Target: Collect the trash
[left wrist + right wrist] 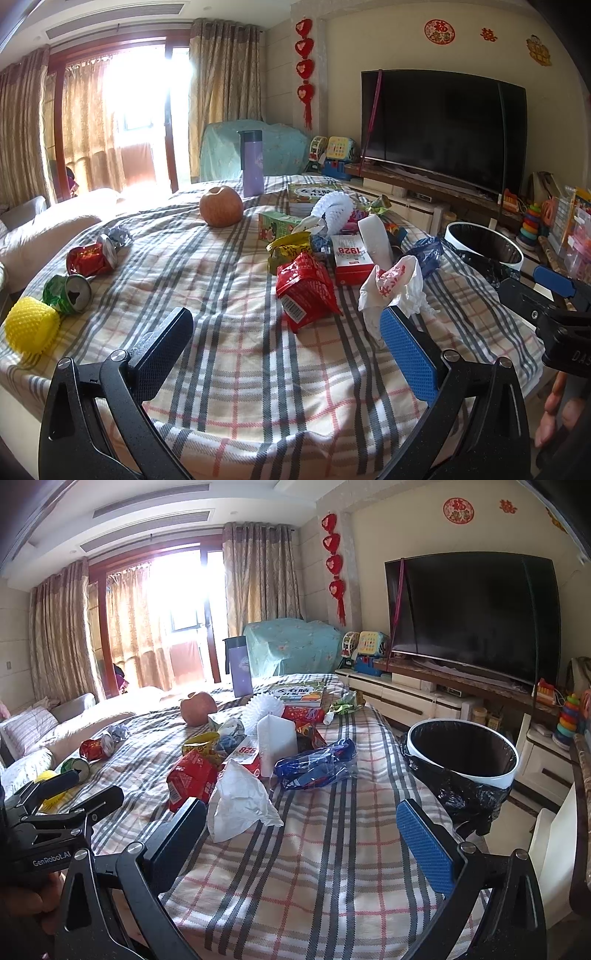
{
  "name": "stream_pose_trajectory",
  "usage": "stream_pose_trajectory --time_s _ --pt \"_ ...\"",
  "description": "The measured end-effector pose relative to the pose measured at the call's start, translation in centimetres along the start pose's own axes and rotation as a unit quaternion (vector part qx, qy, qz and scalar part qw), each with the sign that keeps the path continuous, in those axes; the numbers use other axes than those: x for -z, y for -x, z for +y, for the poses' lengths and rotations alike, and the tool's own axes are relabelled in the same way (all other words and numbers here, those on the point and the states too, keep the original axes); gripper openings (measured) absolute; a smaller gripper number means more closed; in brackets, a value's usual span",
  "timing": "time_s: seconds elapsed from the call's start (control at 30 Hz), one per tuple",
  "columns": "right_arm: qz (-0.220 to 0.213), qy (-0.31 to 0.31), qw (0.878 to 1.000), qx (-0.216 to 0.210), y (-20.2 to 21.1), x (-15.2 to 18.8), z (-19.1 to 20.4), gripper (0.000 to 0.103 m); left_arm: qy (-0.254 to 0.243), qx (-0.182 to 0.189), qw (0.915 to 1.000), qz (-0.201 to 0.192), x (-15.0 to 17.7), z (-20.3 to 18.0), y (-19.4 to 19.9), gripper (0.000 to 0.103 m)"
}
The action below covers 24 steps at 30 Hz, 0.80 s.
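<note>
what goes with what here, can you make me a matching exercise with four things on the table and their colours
Things:
1. foam fruit net
2. crushed can
3. snack bag
4. crumpled plastic bag

Colours:
A. blue
B. yellow
C. red
D. green

Pairs: 1-B, 2-D, 3-C, 4-A

Bare plaid cloth (332, 849) before litter heap (236, 760)

We're in a home living room: big black flat-screen television (472, 616) on a low white cabinet (402, 698), beige patterned curtains (258, 579) at a bright balcony door, red heart-shaped wall hangings (332, 557), children's colourful plastic toys (364, 646)
</note>
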State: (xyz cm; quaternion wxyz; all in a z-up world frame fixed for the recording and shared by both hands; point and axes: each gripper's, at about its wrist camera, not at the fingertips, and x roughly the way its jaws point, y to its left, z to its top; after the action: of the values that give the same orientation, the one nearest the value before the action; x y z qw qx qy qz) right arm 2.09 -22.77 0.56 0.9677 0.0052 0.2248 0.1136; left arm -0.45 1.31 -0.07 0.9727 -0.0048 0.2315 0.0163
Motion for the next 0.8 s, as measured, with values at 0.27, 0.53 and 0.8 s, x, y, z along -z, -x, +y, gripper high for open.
stream_pose_trajectory --time_s 0.27,0.53,0.8 --pt "0.000 0.001 1.000 -0.007 -0.1 0.1 0.1 0.103 0.002 -0.001 1.0000 0.002 0.1 0.2 -0.1 0.103" --pt "0.006 -0.001 1.000 -0.016 -0.4 0.1 0.2 0.103 0.002 -0.001 1.0000 0.004 0.1 0.3 -0.3 0.103" --pt "0.016 -0.005 0.999 -0.037 -1.0 0.2 0.3 0.103 0.004 -0.003 0.9998 0.017 0.1 0.9 -1.1 0.103"
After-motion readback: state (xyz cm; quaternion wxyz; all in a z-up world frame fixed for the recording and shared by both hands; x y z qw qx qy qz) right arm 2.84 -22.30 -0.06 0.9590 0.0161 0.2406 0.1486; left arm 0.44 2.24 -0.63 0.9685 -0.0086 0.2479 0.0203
